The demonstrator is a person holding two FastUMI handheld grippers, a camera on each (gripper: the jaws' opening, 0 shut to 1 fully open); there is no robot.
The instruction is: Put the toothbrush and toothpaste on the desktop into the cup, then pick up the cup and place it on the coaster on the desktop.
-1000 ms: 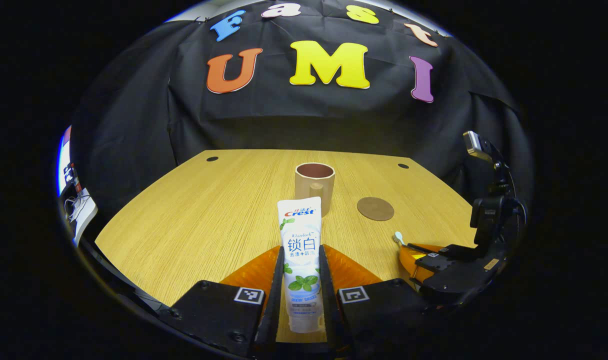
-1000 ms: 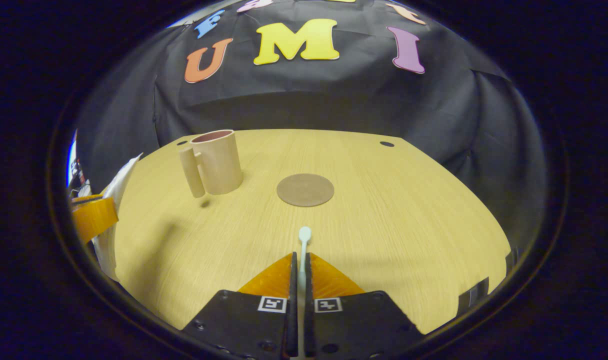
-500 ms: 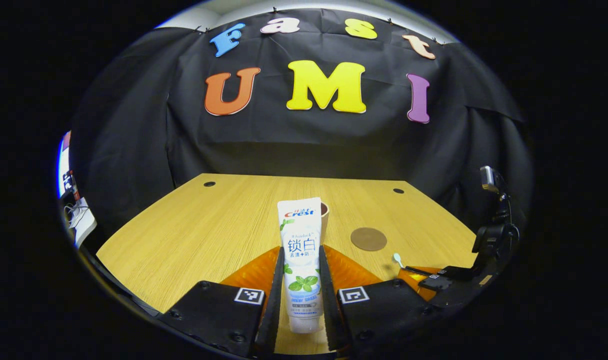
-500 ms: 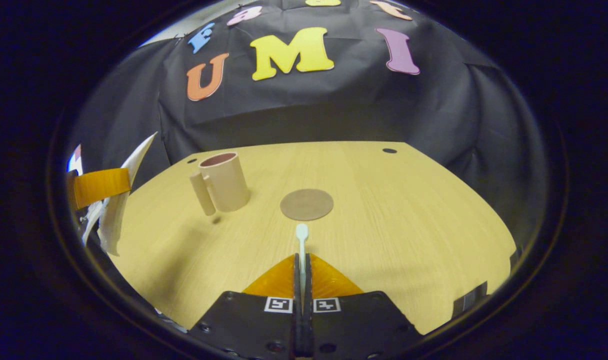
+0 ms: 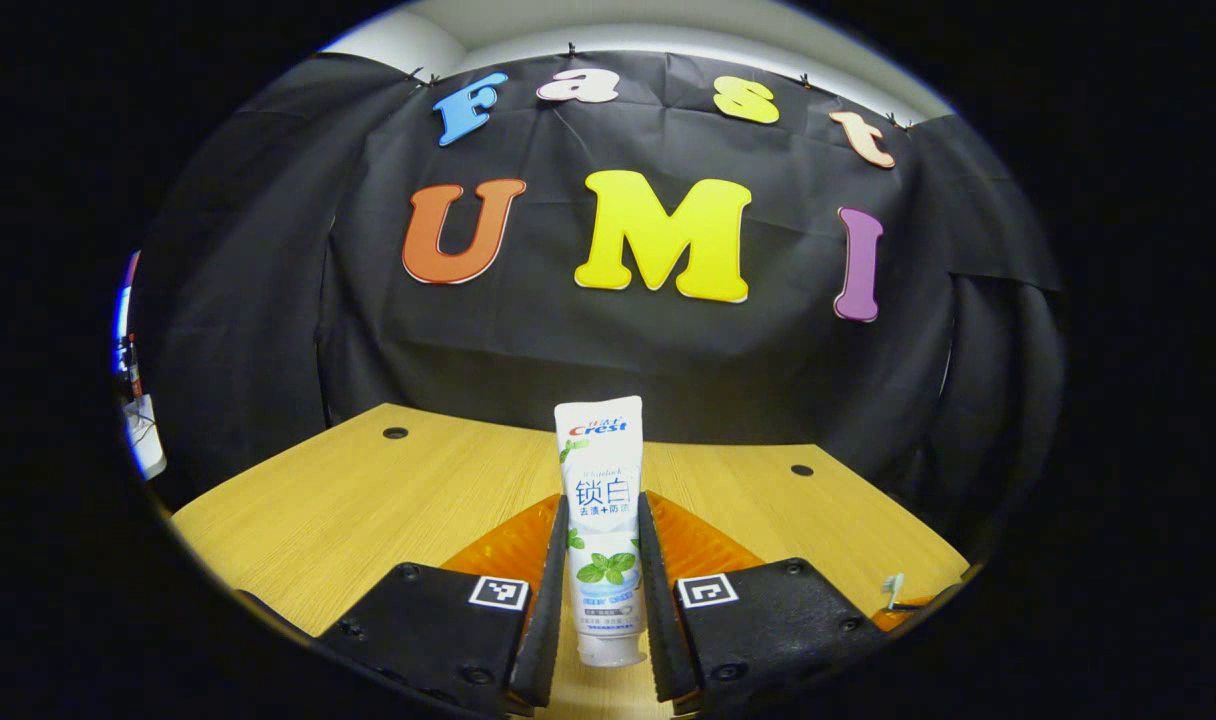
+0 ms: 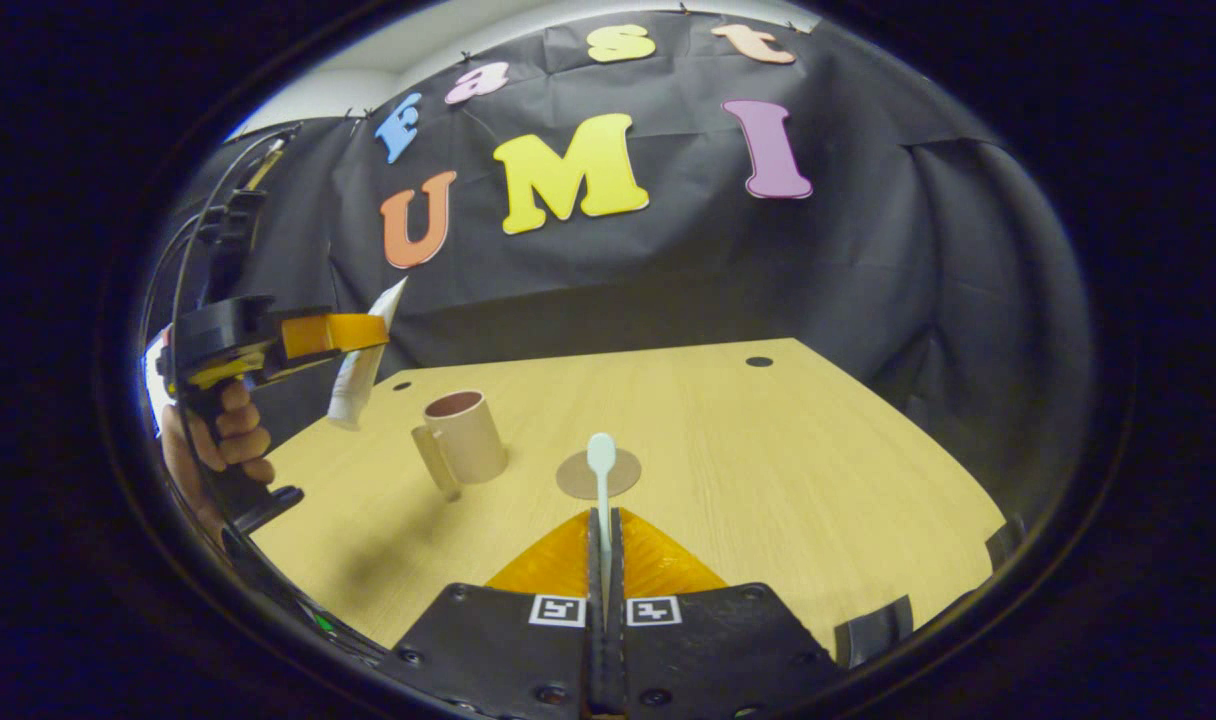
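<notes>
A white toothpaste tube (image 5: 603, 520) stands upright between the fingers of my left gripper (image 5: 603, 515), which is shut on it, lifted above the wooden desktop (image 5: 368, 510). In the right gripper view the same tube (image 6: 363, 360) hangs tilted in the left gripper (image 6: 353, 335), held by a hand (image 6: 223, 440), left of and above the tan cup (image 6: 465, 437). My right gripper (image 6: 604, 525) is shut on a white toothbrush (image 6: 601, 475) whose head points toward the round brown coaster (image 6: 598, 473). The cup stands upright just left of the coaster.
The wooden desktop (image 6: 768, 470) has small dark cable holes near its far corners (image 6: 759, 361) (image 5: 395, 433). Black cloth walls close the booth behind and at the sides. The toothbrush head (image 5: 893, 590) peeks in at the lower right of the left gripper view.
Both grippers have risen and tilted upward with their loads. The cup and coaster have dropped out of the left gripper view; in the right gripper view the left gripper with the tube now hangs high.
</notes>
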